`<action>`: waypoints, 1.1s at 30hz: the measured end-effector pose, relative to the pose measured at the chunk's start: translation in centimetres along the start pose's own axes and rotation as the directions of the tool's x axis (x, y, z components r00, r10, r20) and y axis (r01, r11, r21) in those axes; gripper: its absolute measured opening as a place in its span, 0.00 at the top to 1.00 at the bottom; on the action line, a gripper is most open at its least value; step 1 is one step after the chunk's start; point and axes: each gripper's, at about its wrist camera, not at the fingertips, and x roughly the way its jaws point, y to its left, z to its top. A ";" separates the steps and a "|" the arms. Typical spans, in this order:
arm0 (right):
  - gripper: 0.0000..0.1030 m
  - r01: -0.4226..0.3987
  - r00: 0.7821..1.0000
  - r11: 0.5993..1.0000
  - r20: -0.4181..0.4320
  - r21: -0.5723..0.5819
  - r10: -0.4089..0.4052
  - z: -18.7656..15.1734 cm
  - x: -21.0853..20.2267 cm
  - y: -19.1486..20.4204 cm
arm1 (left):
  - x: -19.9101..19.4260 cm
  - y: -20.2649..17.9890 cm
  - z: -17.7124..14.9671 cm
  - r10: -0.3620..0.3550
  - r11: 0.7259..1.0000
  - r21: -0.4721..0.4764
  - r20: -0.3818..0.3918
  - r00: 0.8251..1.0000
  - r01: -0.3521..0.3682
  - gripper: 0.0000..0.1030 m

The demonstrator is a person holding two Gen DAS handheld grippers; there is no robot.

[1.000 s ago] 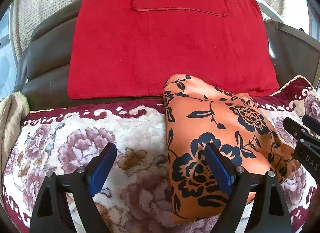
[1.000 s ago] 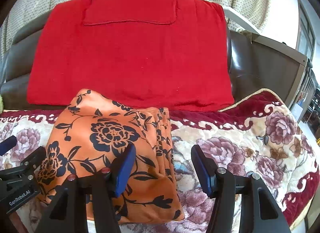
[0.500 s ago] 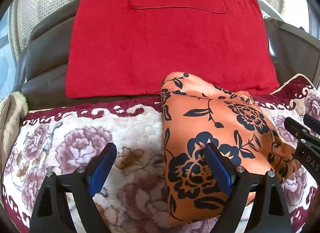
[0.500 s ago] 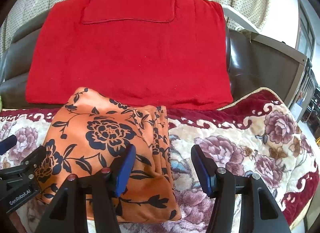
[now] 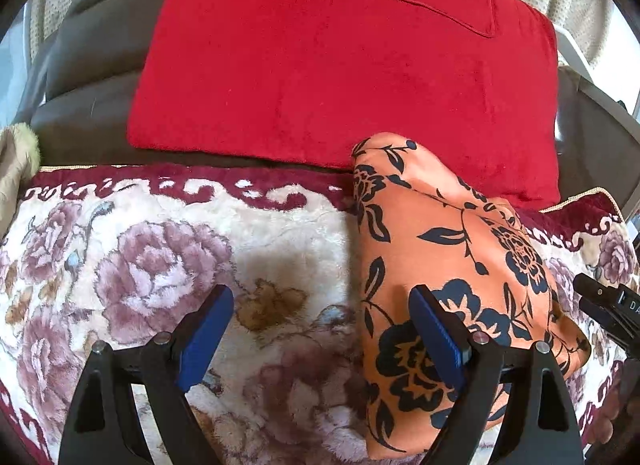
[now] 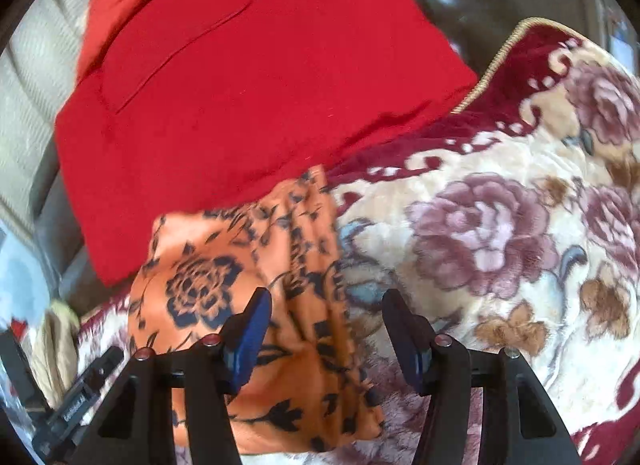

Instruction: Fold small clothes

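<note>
The flowered blanket (image 5: 140, 265) covered the seat and carried everything else; a red towel (image 5: 340, 65) hung over the dark backrest behind its rear edge. The orange garment (image 5: 452, 265), printed with black flowers, lay folded into a compact bundle toward the rear edge of the blanket, its far corner touching the foot of the red towel. In the right wrist view its side showed several stacked, loosely gathered layers (image 6: 316, 225), which I judged not to be pressed flat. The left gripper (image 5: 320, 329) stood with its jaws spread wide and nothing between them; one blue pad hung over bare blanket, the other over the near part of the garment, and contact could not be confirmed. The right gripper (image 6: 326, 329) was partly spread, also empty, straddling the garment's layered edge; that view was smeared, so fine detail there could not be relied on. Risks, as judged: a jaw closing at the layered edge could catch only the top layers and peel the fold open; a pad dragged across the smooth cloth could slide the bundle out of square; the deep pile of the blanket could be pinched along with the garment; and the two grippers, standing close across one small bundle, could foul each other.
</note>
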 end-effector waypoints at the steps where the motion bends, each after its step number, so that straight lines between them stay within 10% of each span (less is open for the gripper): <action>1: 0.40 0.008 1.000 1.000 0.005 -0.011 -0.008 -0.1 0.0 0.1 | 0.1 -0.4 -0.1 0.009 1.000 0.019 -0.002 1.000 -0.009 0.13; 8: 0.40 0.010 0.989 0.991 -0.142 -0.133 -0.029 -1.9 3.5 2.1 | 1.1 -2.3 -1.1 0.108 0.983 0.149 -0.009 0.994 -0.106 0.13; 19: 0.39 -0.090 0.993 0.995 -0.085 -0.052 0.085 5.1 4.0 2.5 | 1.3 -0.8 0.0 0.105 0.989 0.101 0.006 0.994 -0.105 0.13; 29: 0.41 0.061 0.957 0.985 -0.272 -0.161 -0.104 7.7 14.1 4.9 | 2.0 -1.5 0.0 0.125 0.979 0.159 0.012 0.992 -0.125 0.13; 33: 0.41 0.080 0.982 0.988 -0.160 -0.135 -0.102 8.7 11.3 5.2 | 1.4 -1.3 0.1 0.123 0.980 0.153 0.023 0.992 -0.125 0.13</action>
